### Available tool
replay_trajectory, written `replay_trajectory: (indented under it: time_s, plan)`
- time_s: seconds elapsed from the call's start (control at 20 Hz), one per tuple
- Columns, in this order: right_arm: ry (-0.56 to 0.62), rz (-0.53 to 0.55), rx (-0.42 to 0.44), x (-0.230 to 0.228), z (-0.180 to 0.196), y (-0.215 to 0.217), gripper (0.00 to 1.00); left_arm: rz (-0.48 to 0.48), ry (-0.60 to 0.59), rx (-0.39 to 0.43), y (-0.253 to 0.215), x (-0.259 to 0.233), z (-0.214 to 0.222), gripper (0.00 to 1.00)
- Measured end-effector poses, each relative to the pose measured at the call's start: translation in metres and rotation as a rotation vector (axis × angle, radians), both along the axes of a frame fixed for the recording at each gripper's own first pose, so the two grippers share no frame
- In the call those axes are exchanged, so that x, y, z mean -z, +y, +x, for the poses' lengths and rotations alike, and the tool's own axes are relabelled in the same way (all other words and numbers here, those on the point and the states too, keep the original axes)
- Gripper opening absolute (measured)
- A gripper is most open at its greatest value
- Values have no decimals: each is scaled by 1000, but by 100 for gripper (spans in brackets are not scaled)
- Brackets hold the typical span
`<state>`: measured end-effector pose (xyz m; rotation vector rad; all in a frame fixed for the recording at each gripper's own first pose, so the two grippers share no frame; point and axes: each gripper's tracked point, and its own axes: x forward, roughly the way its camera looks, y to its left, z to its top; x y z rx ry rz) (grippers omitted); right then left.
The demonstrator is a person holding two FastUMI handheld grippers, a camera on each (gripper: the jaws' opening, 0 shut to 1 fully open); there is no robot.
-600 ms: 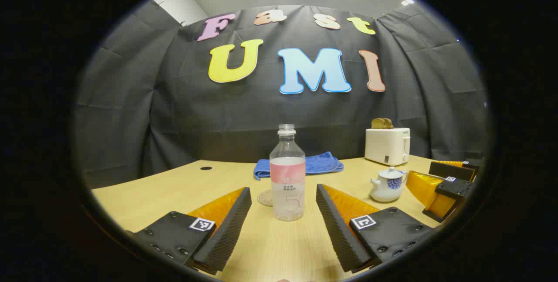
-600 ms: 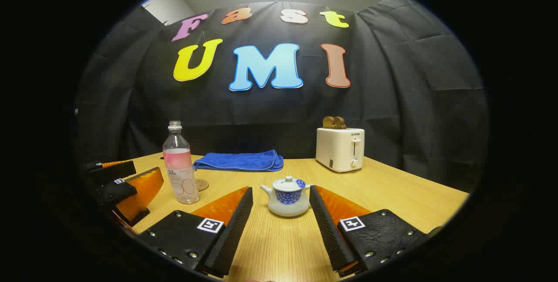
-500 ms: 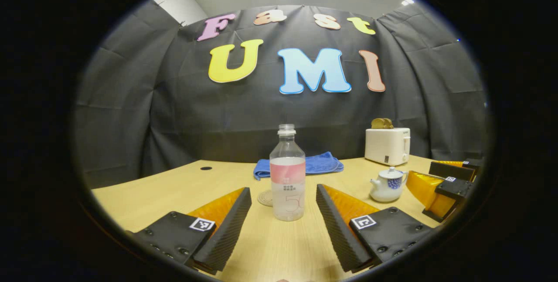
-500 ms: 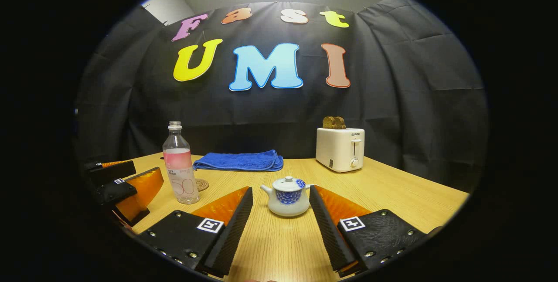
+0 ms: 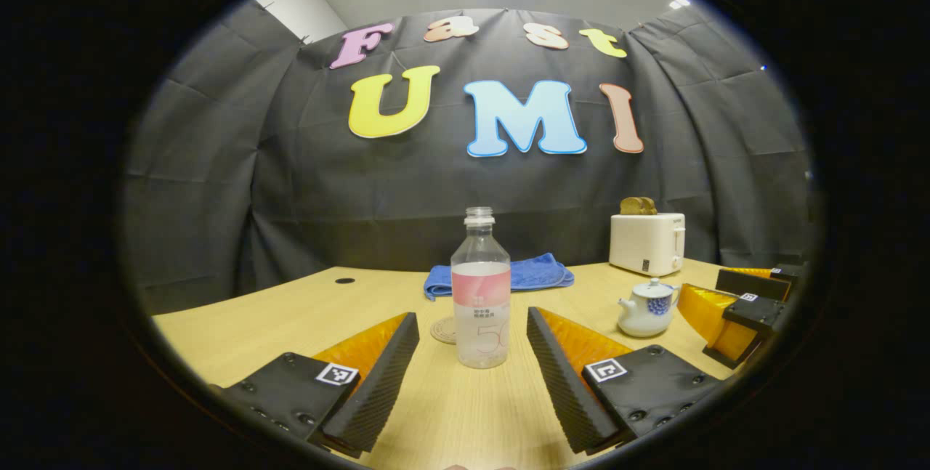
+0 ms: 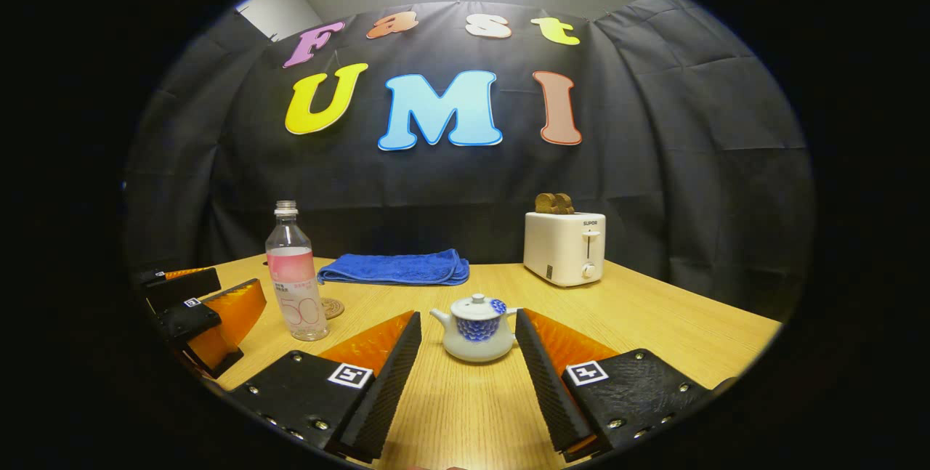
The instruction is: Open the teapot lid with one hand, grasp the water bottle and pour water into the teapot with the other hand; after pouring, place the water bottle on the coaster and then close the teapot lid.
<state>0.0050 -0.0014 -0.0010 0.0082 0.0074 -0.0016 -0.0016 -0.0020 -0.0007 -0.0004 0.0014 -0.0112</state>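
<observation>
Half-full water bottle [image 5: 480,288] uncapped; teapot [image 6: 474,327] lidded.

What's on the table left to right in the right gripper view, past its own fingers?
Left gripper → water bottle → coaster → blue towel → teapot → toaster.

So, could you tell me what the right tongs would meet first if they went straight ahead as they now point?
Most likely the teapot, lid on: it stands on the table centred ahead of the open right tongs, nothing between. How near is hard to judge.
</observation>
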Motion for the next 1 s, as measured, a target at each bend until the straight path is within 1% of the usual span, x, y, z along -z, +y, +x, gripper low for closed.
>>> replay_trajectory:
  time_s: [0.1,0.15,0.25,0.35,0.4,0.45,0.5,0.65,0.7,0.75,0.85,0.95,1.0]
  plan:
    - [1,7,3,-1,6,-4,82,-1,-2,31,-5,-1,-2,100]
    - [11,6,6,1,12,-5,82,1,1,33,-5,0,0,100]
    - [47,-26,-9,5,32,-3,82,1,-6,-1,3,-2,2,100]
    - [47,-62,-10,1,47,-6,82,2,-28,-13,5,-7,6,100]
    - [43,-31,-20,-2,58,-6,82,-2,-31,-6,5,-10,10,100]
    - [45,-5,-12,-4,68,-9,82,-15,-16,9,2,-6,14,100]
    - [54,4,0,-3,74,-10,73,-16,-1,13,1,-1,18,100]
    - [59,-34,27,-2,89,-14,72,-11,11,16,1,0,22,100]
    - [62,-40,24,-1,91,-13,48,-6,6,22,-1,-2,22,100]
    - [68,-51,17,1,93,-11,45,-1,1,24,-3,-4,23,100]
    - [91,-52,20,7,98,-12,45,6,-1,24,0,-4,25,100]
    - [87,-54,30,4,98,-14,45,5,-6,24,2,-6,24,100]
    - [93,-47,31,8,104,-16,42,3,-9,21,5,-7,24,100]
